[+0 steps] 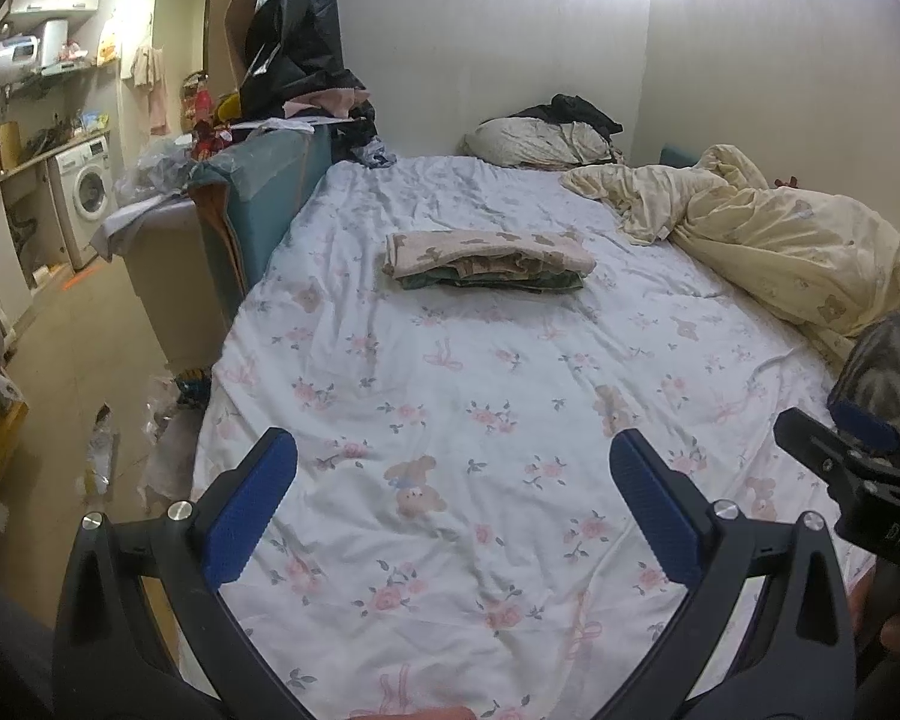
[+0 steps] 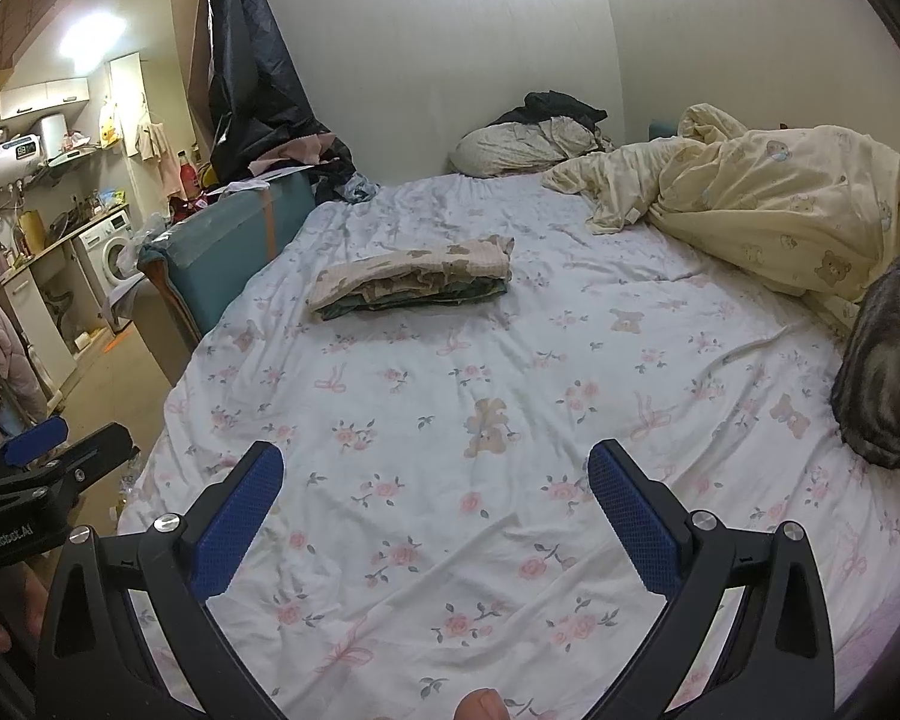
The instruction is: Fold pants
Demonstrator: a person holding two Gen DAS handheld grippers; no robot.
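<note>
Holding your two grippers, left gripper (image 1: pixel 453 459) and right gripper (image 2: pixel 435 471), both spread wide and grasping nothing, above one bed (image 1: pixel 450 372), one folded pants (image 1: pixel 489 261) stack far ahead, one yellow quilt (image 1: pixel 768 228) far right.

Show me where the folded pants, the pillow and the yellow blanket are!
folded pants (image 1: pixel 489 258): left wrist view, on the top layer of the stack.
pillow (image 1: pixel 537 144): left wrist view, on its rumpled front.
yellow blanket (image 2: pixel 762 204): right wrist view, on the middle of the heap.
</note>
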